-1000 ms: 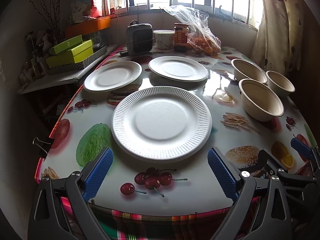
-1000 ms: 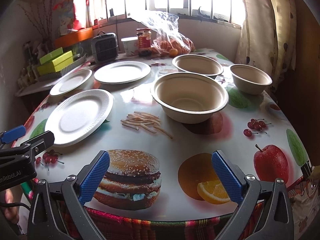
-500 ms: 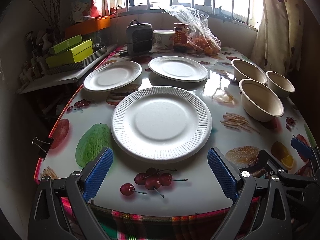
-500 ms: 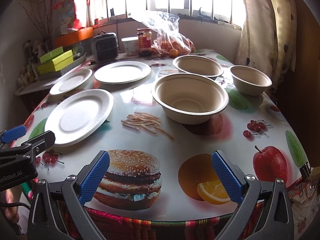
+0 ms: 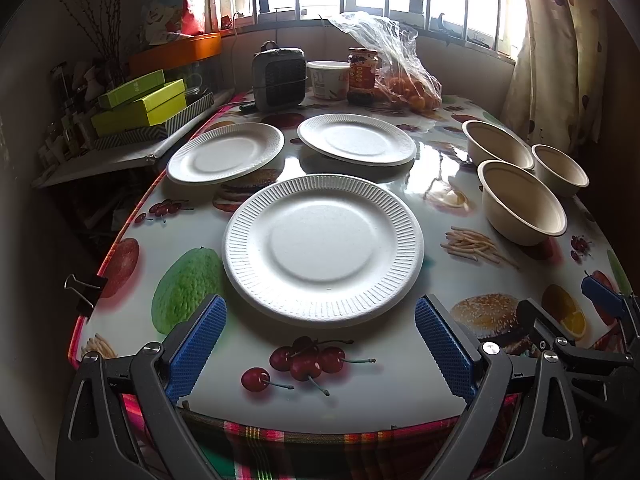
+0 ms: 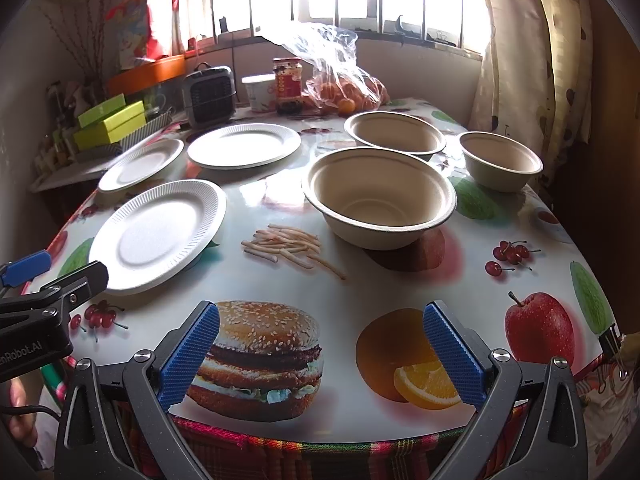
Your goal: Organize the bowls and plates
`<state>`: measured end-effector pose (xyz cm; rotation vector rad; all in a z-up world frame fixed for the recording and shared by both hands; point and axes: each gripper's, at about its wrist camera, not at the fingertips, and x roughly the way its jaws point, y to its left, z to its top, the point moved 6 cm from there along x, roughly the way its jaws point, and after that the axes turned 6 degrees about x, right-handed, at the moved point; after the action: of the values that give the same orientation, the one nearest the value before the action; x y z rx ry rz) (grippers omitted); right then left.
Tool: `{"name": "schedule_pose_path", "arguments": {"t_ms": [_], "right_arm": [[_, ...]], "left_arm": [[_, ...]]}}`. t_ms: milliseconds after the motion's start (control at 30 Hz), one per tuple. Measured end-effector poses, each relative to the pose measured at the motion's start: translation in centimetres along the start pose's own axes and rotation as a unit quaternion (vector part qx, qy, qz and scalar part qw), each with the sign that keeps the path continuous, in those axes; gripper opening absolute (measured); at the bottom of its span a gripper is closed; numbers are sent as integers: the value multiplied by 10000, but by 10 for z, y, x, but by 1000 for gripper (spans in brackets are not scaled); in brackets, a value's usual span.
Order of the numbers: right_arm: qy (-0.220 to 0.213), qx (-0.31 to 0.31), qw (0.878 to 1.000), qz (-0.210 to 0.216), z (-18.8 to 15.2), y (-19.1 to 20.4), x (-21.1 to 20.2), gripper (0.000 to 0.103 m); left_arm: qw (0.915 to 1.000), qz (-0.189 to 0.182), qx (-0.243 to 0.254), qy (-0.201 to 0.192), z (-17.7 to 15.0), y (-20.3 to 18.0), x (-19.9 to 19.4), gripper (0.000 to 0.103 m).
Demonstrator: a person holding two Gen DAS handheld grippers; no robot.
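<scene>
Three white paper plates lie apart on the table: a near one, a far left one and a far middle one. Three beige bowls stand to the right: a near large one, a far one and a small one. My left gripper is open and empty just before the near plate. My right gripper is open and empty at the table's front edge, short of the near bowl.
At the back stand a small grey heater, a white tub, a jar and a plastic bag of oranges. Green boxes sit on a side shelf at left. A curtain hangs at right.
</scene>
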<state>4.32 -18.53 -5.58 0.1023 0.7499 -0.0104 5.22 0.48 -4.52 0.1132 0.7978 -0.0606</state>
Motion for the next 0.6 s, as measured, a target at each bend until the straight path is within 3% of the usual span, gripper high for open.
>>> {"name": "schedule_pose_path", "arguments": {"t_ms": [600], "right_arm": [[5,5,10000,-4,1,-1,0,103]], "left_arm": [[10000,-36,0,-34,1,0,-1,96]]}}
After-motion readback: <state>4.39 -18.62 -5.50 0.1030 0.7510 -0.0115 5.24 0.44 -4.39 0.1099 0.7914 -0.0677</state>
